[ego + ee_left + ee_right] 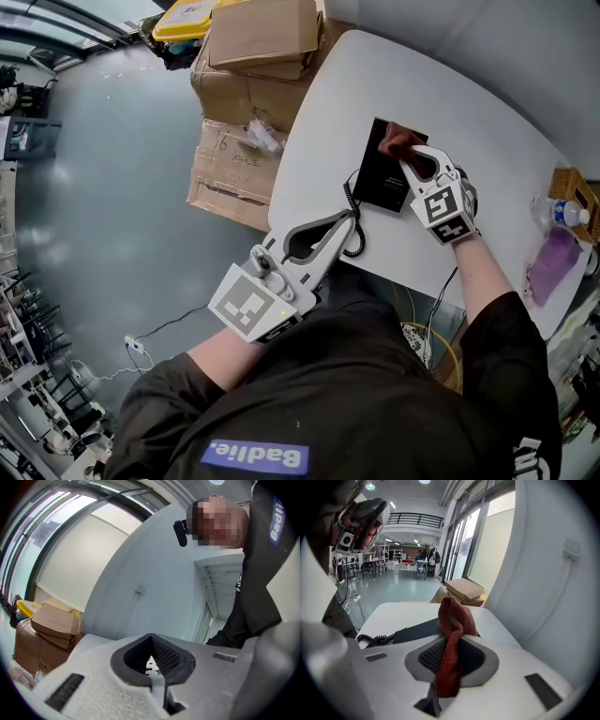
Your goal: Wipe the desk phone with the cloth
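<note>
A black desk phone (384, 176) lies on the white table (469, 122), its coiled cord (353, 223) running off its near-left corner. My right gripper (409, 161) is shut on a red-brown cloth (397, 141), holding it over the phone's far right part. In the right gripper view the cloth (452, 616) bunches out beyond the jaws of the right gripper (453, 637), with the phone (417, 629) and cord (375, 639) behind. My left gripper (348, 218) is shut and empty at the table's near edge beside the cord. The left gripper (151, 638) points up at a wall.
Cardboard boxes (246, 84) are stacked on the floor against the table's left side, with a yellow object (186, 16) behind. At the table's right end stand a water bottle (560, 212), a wicker basket (572, 187) and a purple item (553, 262).
</note>
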A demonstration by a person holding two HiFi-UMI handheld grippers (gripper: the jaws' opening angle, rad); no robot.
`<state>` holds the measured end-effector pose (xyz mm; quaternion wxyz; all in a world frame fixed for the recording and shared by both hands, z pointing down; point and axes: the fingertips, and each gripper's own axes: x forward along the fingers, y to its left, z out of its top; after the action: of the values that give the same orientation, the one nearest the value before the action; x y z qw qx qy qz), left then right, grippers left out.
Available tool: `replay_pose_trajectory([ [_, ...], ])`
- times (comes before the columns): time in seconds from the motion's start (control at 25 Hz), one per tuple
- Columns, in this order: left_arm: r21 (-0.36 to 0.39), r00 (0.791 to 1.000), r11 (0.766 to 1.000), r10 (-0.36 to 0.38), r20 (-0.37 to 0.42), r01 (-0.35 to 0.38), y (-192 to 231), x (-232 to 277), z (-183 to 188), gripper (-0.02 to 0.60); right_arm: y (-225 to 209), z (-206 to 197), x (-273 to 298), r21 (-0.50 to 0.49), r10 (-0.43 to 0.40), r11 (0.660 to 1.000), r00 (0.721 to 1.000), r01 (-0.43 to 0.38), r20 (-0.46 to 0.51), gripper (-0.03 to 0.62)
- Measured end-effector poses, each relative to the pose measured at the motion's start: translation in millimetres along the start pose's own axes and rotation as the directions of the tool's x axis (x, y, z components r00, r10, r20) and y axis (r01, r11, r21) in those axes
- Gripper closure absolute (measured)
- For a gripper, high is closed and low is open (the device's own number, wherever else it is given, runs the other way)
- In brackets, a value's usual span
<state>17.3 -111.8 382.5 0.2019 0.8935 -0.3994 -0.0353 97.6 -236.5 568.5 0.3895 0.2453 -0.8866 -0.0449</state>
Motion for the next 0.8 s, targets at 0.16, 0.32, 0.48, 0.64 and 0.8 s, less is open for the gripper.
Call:
replay_pose_trajectory([
  [0.16, -0.011, 1.0, 1.0, -0.02, -0.004, 0.019, -4.0, -7.6, -2.1, 0.581, 18.5, -7.3, -3.7, 0.026, 0.003, 1.0, 1.0, -0.003, -0.013, 0.523],
  [0.32, 0.003, 0.999, 0.999, -0.045, -0.028, 0.045, -5.1, -15.9, -3.5, 0.581, 43.6, -19.4, -6.4, 0.029, 0.014, 0.999, 0.999, -0.013, -0.034, 0.523],
  [0.48, 0.009, 0.997, 0.997, -0.073, -0.035, 0.073, -6.0, -25.5, -3.8, 0.581, 75.4, -32.8, -7.5, 0.051, 0.03, 0.998, 0.998, -0.027, -0.051, 0.523],
  [0.64, 0.008, 0.993, 0.994, -0.11, -0.053, 0.11, -10.6, -32.9, -7.7, 0.581, 102.8, -42.8, -10.5, 0.076, 0.031, 0.997, 0.997, -0.026, -0.068, 0.523],
  [0.8, 0.013, 0.988, 0.99, -0.14, -0.07, 0.142, -14.0, -40.8, -12.2, 0.581, 123.8, -50.1, -11.7, 0.096, 0.029, 0.995, 0.996, -0.02, -0.087, 0.523],
])
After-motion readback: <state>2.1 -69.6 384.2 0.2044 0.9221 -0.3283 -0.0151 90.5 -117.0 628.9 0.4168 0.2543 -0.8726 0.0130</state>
